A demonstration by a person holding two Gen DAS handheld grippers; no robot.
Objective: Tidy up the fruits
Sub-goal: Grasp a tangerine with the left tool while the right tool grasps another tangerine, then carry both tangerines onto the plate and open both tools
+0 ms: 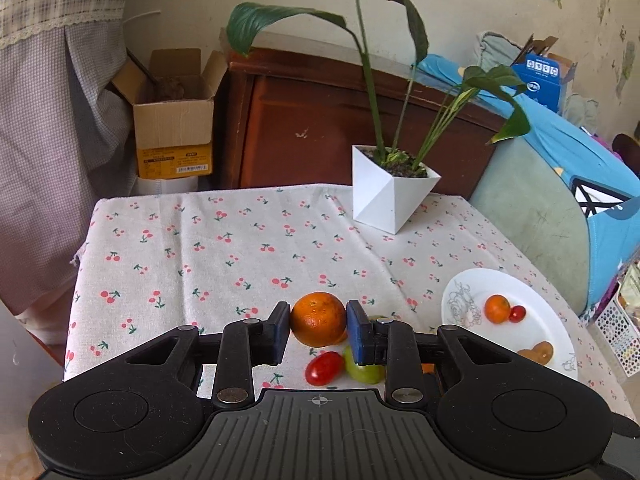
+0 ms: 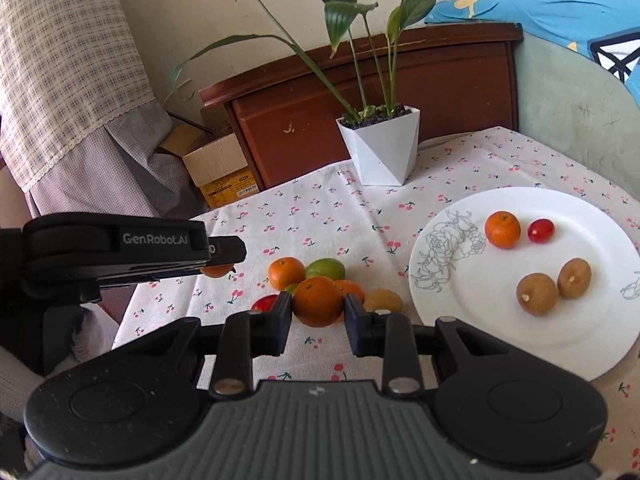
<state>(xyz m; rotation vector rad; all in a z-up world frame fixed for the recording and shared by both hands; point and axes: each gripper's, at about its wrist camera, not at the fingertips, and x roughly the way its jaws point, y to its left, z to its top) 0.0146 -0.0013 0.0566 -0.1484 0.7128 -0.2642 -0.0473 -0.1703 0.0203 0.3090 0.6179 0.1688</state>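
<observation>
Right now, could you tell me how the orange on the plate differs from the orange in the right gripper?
The orange on the plate rests free on the white plate, beside a red cherry tomato. The orange in the right gripper is clamped between the right gripper's pads, off the plate, and looks larger, though it is nearer the camera. Both are round and orange-skinned.

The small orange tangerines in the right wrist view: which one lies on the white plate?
The small orange tangerine beside the red cherry tomato; it alone rests on the white plate.
</observation>
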